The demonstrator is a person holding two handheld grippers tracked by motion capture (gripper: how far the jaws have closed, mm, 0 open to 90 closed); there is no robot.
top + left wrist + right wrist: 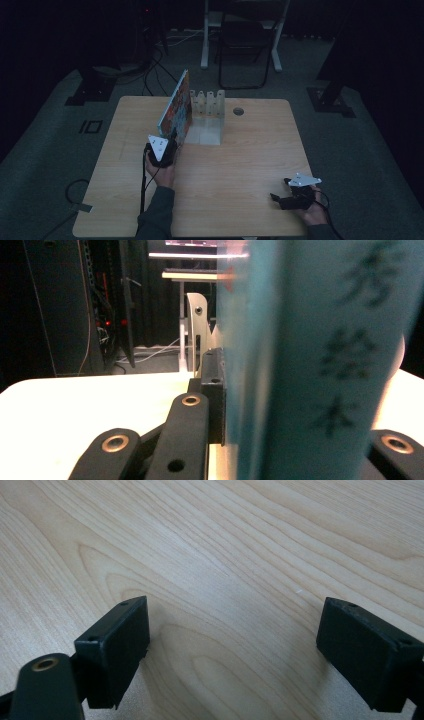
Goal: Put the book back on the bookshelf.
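A thin picture book (176, 108) with a blue spine and an orange cover stands tilted on the wooden table (250, 150), its far end beside a pale wooden rack (207, 120) with upright posts. My left gripper (170, 141) is shut on the book's near edge. In the left gripper view the blue spine (310, 360) with dark printed characters sits between the jaws, and a rack post (197, 325) shows behind. My right gripper (281, 196) rests low over the table's front right, open, with bare wood (235, 645) between its jaws.
A round cable hole (238, 111) sits in the table behind the rack. A folding chair (245, 45) and white desk legs stand beyond the far edge. Cables trail on the dark floor at the left. Bare tabletop lies between my two hands.
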